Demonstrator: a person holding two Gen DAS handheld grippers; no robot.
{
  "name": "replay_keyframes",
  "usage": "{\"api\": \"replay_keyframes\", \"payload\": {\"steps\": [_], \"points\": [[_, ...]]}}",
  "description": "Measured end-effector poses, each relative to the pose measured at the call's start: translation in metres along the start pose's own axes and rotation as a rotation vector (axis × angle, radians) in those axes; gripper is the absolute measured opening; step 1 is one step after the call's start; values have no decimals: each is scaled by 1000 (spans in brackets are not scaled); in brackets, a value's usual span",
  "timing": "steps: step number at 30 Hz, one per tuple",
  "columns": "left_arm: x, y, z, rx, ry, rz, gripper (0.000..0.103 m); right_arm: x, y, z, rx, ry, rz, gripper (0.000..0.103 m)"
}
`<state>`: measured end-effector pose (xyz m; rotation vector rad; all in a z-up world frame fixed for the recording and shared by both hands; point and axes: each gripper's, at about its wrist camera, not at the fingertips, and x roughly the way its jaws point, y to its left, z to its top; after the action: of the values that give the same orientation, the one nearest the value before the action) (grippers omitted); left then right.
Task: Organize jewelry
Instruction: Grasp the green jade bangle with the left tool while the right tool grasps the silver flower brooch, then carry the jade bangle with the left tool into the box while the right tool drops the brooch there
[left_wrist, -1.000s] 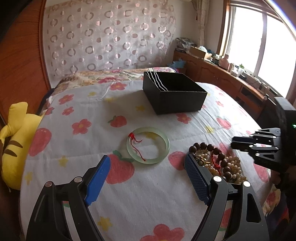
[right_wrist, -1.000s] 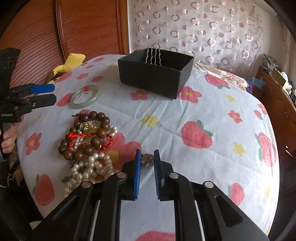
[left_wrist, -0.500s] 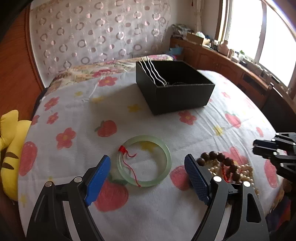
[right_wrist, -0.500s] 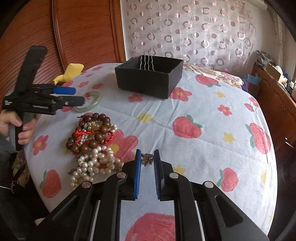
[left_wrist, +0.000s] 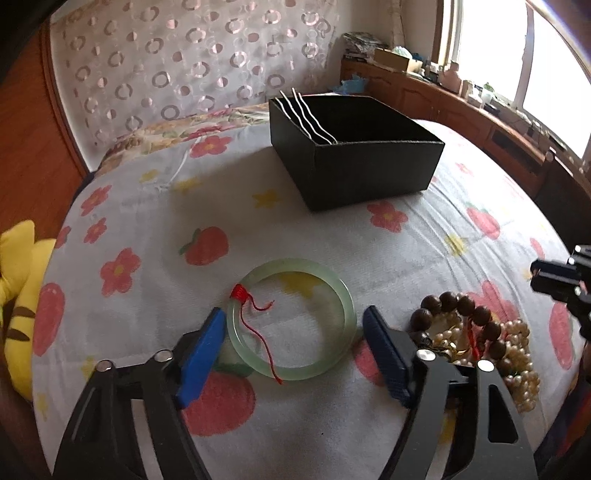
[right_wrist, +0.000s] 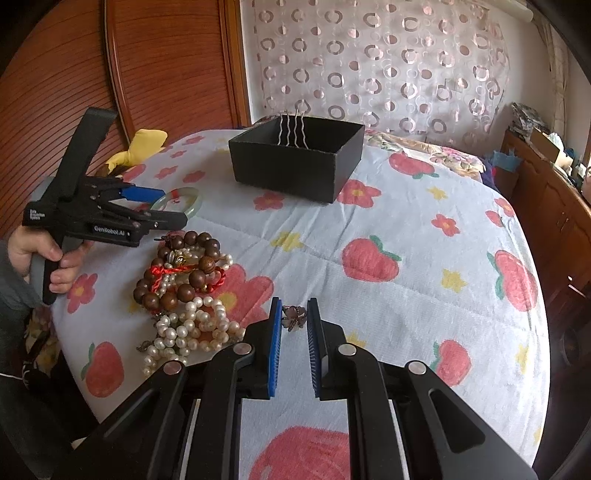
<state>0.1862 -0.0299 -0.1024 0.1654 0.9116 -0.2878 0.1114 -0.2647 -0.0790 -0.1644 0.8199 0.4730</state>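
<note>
Tongs first: the left gripper (left_wrist: 293, 345) straddles the pale green bangle (left_wrist: 291, 319), its jaws closing, the blue pads flanking the ring's left and right sides and seemingly not yet pressing. The right gripper (right_wrist: 293, 325) is clenched on a small ring with a flower-shaped top (right_wrist: 294, 316), held over the bedspread (right_wrist: 406, 236). Risk lies in the bangle: smooth and hard, it may squirt out of the pads or tip up if caught off-centre, and its red cord (left_wrist: 258, 325) could snag. Just right of it, the heap of brown beads and pearls (left_wrist: 476, 332) may be dragged by the right-hand finger. Beyond, the black box (left_wrist: 354, 155) stands far and well apart, with open bedspread between; its rim and the wavy hairpins (left_wrist: 306, 114) leaning inside are what to clear.
</note>
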Motion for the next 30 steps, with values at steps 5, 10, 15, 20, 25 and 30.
{"api": "replay_keyframes", "payload": {"steps": [5, 10, 15, 20, 25, 30], "points": [[-3, 3, 1, -3, -7, -22, 69, 0, 0, 5, -3, -3, -2, 15], [-16, 1, 7, -14, -49, -35, 68, -1, 1, 10, -9, -13, -7, 15], [-27, -3, 20, -10, -89, -37, 68, -4, -1, 20, -15, -31, -13, 15], [-39, -9, 39, -5, -134, -50, 69, -8, -7, 37, -19, -58, -20, 15], [-50, -19, 58, 18, -184, -61, 69, -9, -12, 55, -30, -87, -20, 15], [-47, -23, 83, 18, -208, -89, 69, -2, -21, 75, -28, -103, -2, 15]]}}
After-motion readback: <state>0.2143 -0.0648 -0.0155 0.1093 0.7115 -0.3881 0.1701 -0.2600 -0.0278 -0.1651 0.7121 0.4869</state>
